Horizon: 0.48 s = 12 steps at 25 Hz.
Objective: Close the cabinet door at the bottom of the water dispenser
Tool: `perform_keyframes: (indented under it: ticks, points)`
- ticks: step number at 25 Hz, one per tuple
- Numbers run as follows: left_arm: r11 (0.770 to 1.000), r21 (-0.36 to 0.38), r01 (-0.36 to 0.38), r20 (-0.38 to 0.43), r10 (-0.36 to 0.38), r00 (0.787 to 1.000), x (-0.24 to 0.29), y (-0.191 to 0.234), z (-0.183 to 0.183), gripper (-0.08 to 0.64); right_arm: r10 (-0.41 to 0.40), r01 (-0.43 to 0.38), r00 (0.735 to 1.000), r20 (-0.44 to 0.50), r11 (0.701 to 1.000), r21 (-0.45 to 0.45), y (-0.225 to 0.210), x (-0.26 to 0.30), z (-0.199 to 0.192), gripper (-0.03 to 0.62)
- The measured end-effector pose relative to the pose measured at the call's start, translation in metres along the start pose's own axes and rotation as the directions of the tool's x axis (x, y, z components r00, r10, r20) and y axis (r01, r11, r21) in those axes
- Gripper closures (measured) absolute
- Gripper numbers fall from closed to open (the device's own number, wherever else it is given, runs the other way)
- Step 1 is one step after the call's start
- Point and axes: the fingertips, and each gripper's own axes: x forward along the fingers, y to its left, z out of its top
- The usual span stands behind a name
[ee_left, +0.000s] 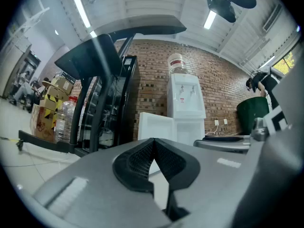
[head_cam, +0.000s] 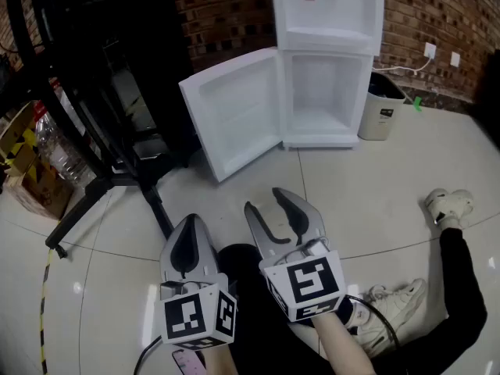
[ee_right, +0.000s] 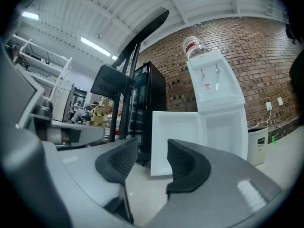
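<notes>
The white water dispenser point(head_cam: 326, 6) stands against the brick wall. Its bottom cabinet door point(head_cam: 234, 112) is swung wide open to the left and shows the empty white compartment point(head_cam: 324, 92). Both grippers hang level over the floor, well short of the door. My left gripper point(head_cam: 190, 229) is shut with nothing in it; in the left gripper view its pads point(ee_left: 142, 158) meet in front of the door point(ee_left: 154, 125). My right gripper point(head_cam: 269, 203) is open and empty. The right gripper view shows the door point(ee_right: 175, 137) and dispenser point(ee_right: 213, 84) beyond its spread jaws point(ee_right: 152, 148).
A grey bin point(head_cam: 383, 108) stands right of the dispenser. A black metal frame point(head_cam: 101, 131) and a dark cooler fill the left, with cardboard boxes point(head_cam: 27, 170) beside them. The person's white shoes point(head_cam: 449, 204) rest on the pale tiled floor point(head_cam: 367, 186) at lower right.
</notes>
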Motion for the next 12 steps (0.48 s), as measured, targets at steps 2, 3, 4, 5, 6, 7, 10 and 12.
perform_keyframes:
  ticks: [2,3,4,5,6,7,10,12]
  points:
    - [1.0,-0.022,-0.006,-0.007,0.006,1.0,0.01,0.015,-0.008,0.543,-0.012,0.012,1.0,0.005,1.0,-0.003,0.0,0.036,-0.005,0.402]
    - [1.0,-0.03,-0.007,-0.011,0.007,1.0,0.015,0.023,-0.011,0.543,-0.02,0.02,1.0,-0.001,1.0,-0.005,0.001,0.053,-0.008,0.401]
    - [0.999,-0.034,-0.008,-0.014,0.008,1.0,0.02,0.031,-0.014,0.543,-0.028,0.028,1.0,-0.011,1.0,-0.007,0.002,0.07,-0.01,0.402]
    - [0.999,-0.037,-0.011,-0.017,0.01,1.0,0.025,0.039,-0.016,0.543,-0.037,0.036,0.999,-0.022,0.999,-0.01,0.003,0.087,-0.012,0.401]
    - [0.999,-0.041,-0.017,-0.022,0.017,1.0,0.029,0.048,-0.019,0.543,-0.043,0.042,0.999,-0.032,0.999,-0.012,0.004,0.104,-0.013,0.402]
    - [0.998,-0.05,-0.027,-0.03,0.026,0.999,0.032,0.057,-0.023,0.543,-0.046,0.045,0.998,-0.042,0.999,-0.015,0.006,0.12,-0.014,0.402]
    - [0.995,-0.083,-0.06,-0.07,0.054,0.996,0.038,0.082,-0.041,0.543,-0.046,0.044,0.997,-0.069,0.999,-0.023,0.015,0.165,-0.022,0.402]
    - [0.992,-0.096,-0.076,-0.089,0.068,0.994,0.041,0.095,-0.052,0.543,-0.06,0.057,0.995,-0.081,0.998,-0.033,0.018,0.193,-0.029,0.402]
